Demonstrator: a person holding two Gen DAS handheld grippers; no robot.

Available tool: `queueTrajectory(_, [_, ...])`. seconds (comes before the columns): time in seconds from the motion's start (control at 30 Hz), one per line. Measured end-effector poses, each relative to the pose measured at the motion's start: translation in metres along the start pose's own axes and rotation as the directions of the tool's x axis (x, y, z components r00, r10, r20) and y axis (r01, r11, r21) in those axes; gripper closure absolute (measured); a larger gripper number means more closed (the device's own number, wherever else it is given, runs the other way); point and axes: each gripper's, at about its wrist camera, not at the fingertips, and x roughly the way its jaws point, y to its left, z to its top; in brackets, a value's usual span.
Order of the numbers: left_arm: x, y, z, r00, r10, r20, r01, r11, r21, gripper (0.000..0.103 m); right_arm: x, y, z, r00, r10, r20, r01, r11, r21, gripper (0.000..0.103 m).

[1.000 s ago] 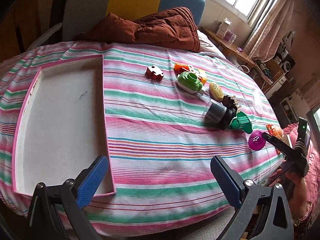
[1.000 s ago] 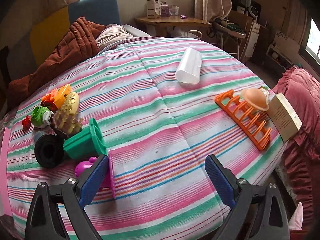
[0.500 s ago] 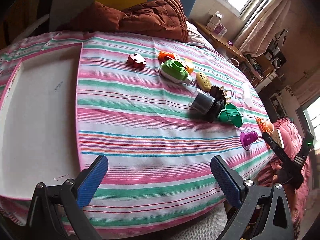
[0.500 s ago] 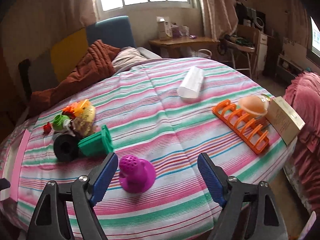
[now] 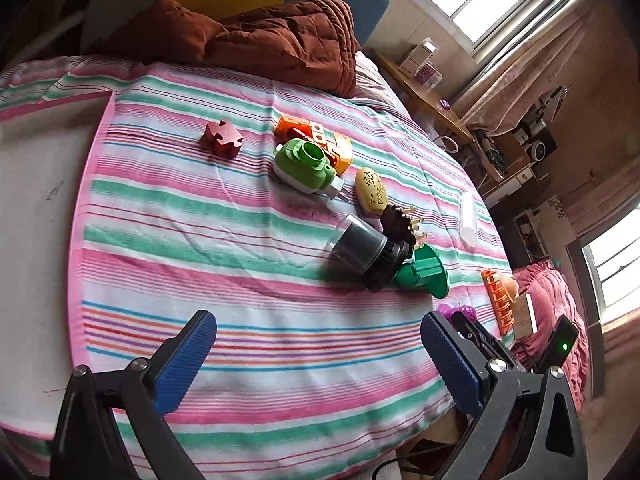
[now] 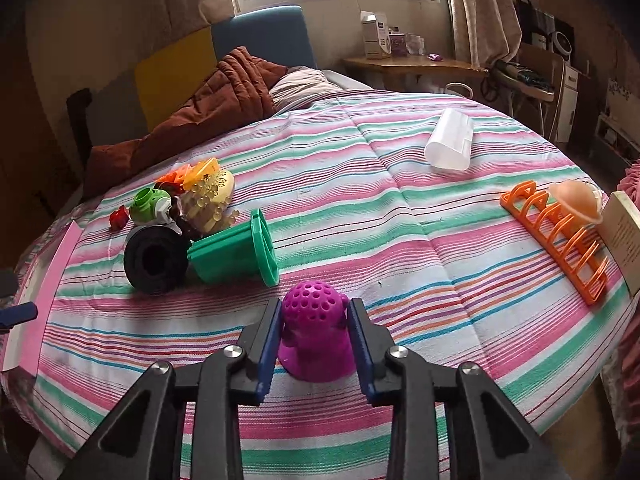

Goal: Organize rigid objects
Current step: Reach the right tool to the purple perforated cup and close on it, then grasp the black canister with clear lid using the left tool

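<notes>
My right gripper (image 6: 316,340) is shut on a purple perforated strainer toy (image 6: 314,332) that stands on the striped bedspread. Just beyond it lie a green cup (image 6: 236,254), a black cylinder (image 6: 154,258), a green toy camera (image 6: 150,206), a yellow perforated piece (image 6: 218,186) and a red puzzle piece (image 6: 119,217). In the left wrist view the same cluster shows: black cylinder (image 5: 362,246), green cup (image 5: 424,274), green camera (image 5: 306,166), red puzzle piece (image 5: 222,137). My left gripper (image 5: 316,360) is open and empty above the bed's near edge. The white pink-rimmed tray (image 5: 32,200) lies at its left.
An orange rack (image 6: 558,236) with a peach dome (image 6: 576,202) and a book (image 6: 624,236) lies at the right. A clear plastic container (image 6: 450,138) lies farther back. A brown quilt (image 6: 208,100) is heaped at the headboard. A wooden desk (image 6: 412,64) stands behind.
My right gripper has closed on the purple strainer toy, which was between open fingers half a second ago. My left gripper has swung right, so the tray has slid toward the left edge.
</notes>
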Motion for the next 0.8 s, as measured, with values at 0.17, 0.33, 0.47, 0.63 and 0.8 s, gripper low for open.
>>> queueTrajectory(0.17, [0.043, -0.004, 0.022, 0.998, -0.027, -0.063, 0.019, 0.992, -0.127, 0.001, -0.001, 0.003, 0.001, 1.000, -0.004, -0.010, 0.004, 1.000, 0.005, 0.070])
queueTrajectory(0.33, [0.083, 0.002, 0.038, 0.987, -0.088, -0.132, 0.043, 0.949, -0.311, 0.001, -0.001, 0.009, -0.001, 1.000, -0.005, -0.012, 0.005, 1.000, -0.016, 0.070])
queueTrajectory(0.47, [0.103, -0.001, 0.045, 0.983, -0.075, -0.166, 0.008, 0.928, -0.372, 0.002, -0.001, 0.012, -0.001, 1.000, -0.003, -0.012, 0.003, 1.000, -0.024, 0.070])
queueTrajectory(0.63, [0.113, -0.015, 0.062, 0.985, -0.058, -0.164, -0.008, 0.927, -0.375, 0.018, -0.001, 0.013, -0.002, 1.000, 0.005, -0.012, -0.006, 1.000, -0.023, 0.070])
queueTrajectory(0.8, [0.123, -0.021, 0.059, 0.980, -0.038, -0.196, -0.034, 0.934, -0.355, 0.030, -0.001, 0.012, -0.001, 1.000, 0.011, -0.014, -0.011, 1.000, -0.014, 0.070])
